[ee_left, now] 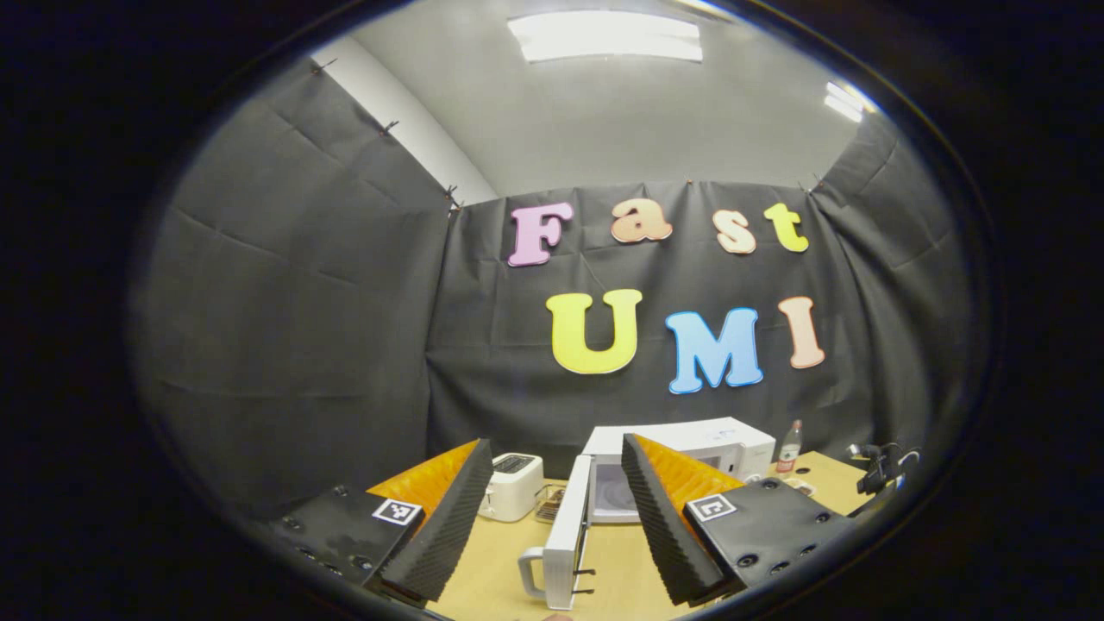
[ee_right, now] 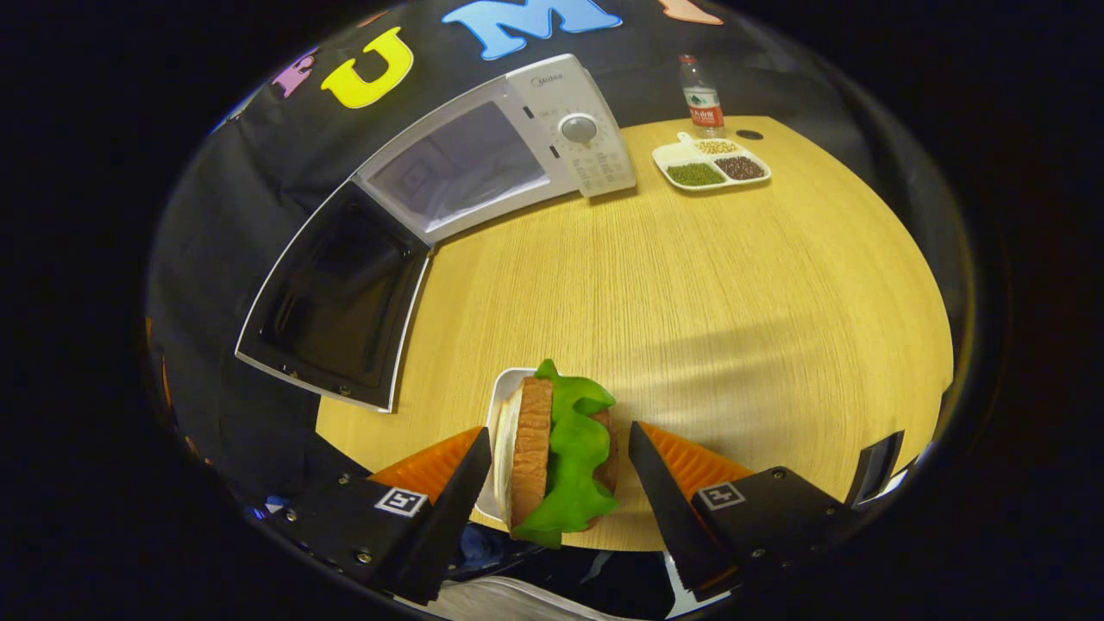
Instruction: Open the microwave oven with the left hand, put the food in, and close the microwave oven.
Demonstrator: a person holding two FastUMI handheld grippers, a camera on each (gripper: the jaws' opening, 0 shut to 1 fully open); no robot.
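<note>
Sandwich before the microwave; toaster seemingly beside it.

Left tongs: fingers spread wide apart, nothing between them, held level and pointing forward. Right tongs: fingers likewise parted, angled downward; contact with anything between them cannot be confirmed.

Each hand-held gripper: black ribbed finger pads, orange backing, black screwed mounts with square markers
</note>
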